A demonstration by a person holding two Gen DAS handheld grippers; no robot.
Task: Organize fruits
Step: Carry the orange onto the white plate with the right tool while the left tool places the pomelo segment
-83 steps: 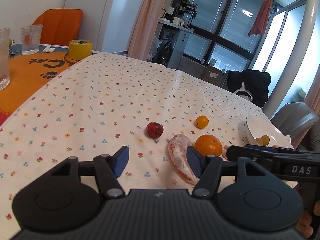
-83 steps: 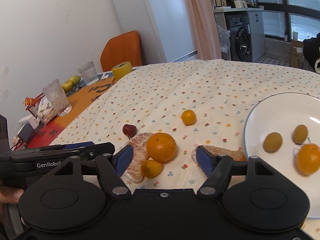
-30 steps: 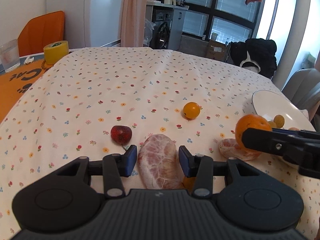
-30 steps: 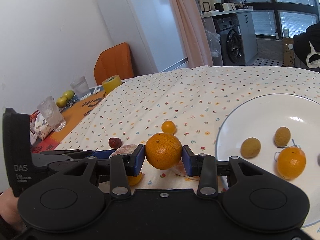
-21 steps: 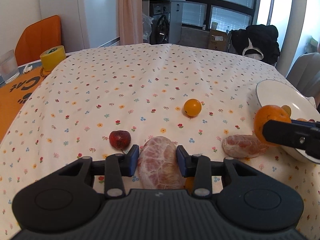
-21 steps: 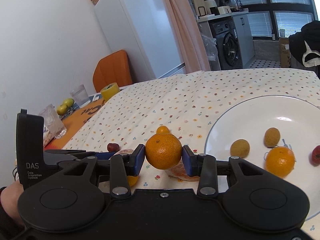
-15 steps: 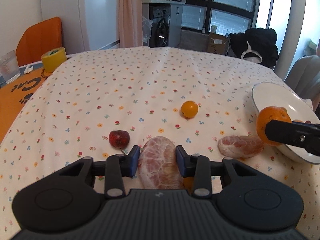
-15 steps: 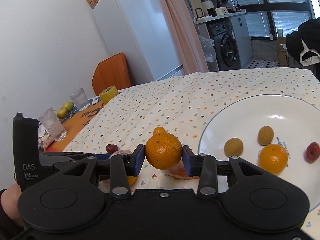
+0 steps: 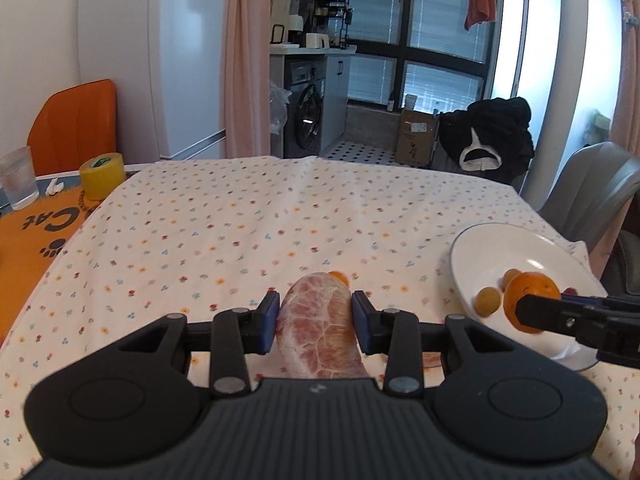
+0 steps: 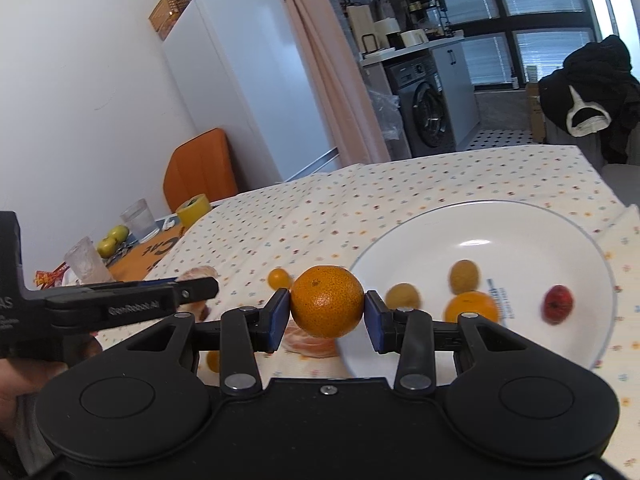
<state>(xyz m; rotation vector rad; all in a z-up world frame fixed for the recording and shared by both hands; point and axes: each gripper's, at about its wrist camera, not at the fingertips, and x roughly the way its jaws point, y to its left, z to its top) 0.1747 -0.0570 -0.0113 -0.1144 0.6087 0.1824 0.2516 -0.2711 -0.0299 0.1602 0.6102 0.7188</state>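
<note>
My left gripper (image 9: 315, 322) is shut on a pink peeled citrus segment (image 9: 318, 328) and holds it above the flowered tablecloth. A small orange (image 9: 339, 277) peeks out behind it. My right gripper (image 10: 327, 316) is shut on a round orange (image 10: 327, 301), held at the near left rim of the white plate (image 10: 500, 236). The plate holds two yellow-brown fruits (image 10: 403, 295), another orange (image 10: 472, 306) and a red fruit (image 10: 557, 309). A second peeled segment (image 10: 310, 344) lies on the cloth under the held orange. The white plate (image 9: 504, 244) sits at the right in the left wrist view.
A yellow tape roll (image 9: 102, 176) and a water glass (image 9: 18, 178) stand on the orange mat at far left. An orange chair (image 9: 76, 124) is behind them, a grey chair (image 9: 592, 196) beyond the plate. A small orange (image 10: 279, 278) lies left of the plate.
Both grippers closed on their fruit, then rose. The left lifted the peeled segment off the cloth. The right carried the orange rightward to the plate's rim.
</note>
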